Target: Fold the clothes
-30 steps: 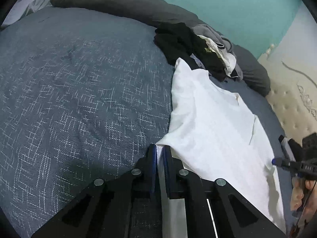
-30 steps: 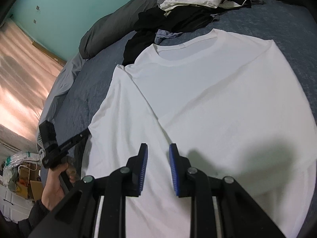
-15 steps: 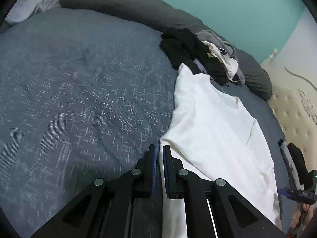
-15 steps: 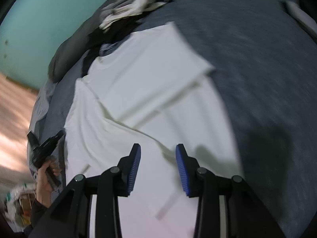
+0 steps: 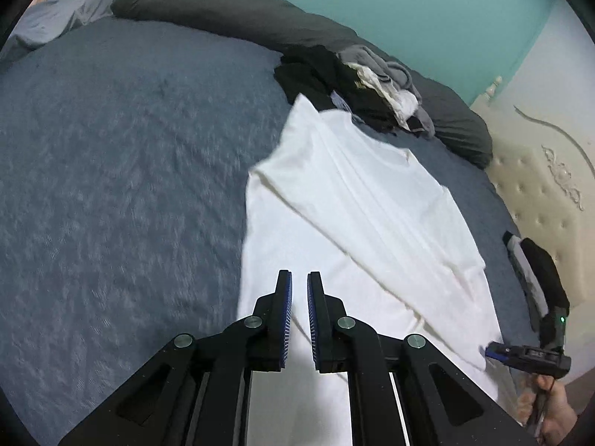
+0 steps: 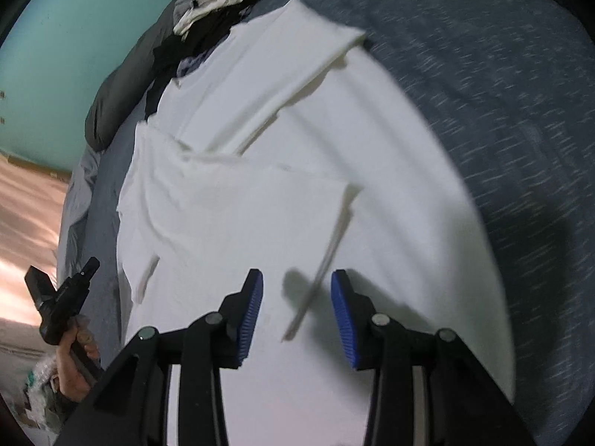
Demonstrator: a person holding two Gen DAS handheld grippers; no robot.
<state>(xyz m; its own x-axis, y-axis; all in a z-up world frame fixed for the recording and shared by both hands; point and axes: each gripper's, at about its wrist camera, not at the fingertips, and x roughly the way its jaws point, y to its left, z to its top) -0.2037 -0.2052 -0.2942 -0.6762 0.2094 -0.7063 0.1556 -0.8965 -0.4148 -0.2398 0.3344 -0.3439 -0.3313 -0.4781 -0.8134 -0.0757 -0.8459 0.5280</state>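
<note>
T-shirt (image 5: 372,223) flat on the bedspread (image 5: 130,186) — clothes pile (image 5: 353,89) just beyond its collar

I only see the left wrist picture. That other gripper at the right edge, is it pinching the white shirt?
Observer: No. The right gripper is open over the shirt; a folded edge lies between its fingers, unpinched.
Operator: Is any cloth dangling from the left gripper?
Observer: None. From the right wrist view, the left gripper is off the shirt's side, with nothing hanging from it.
Operator: What's past that side?
Observer: The bed ends there; a pale floor shows.
</note>
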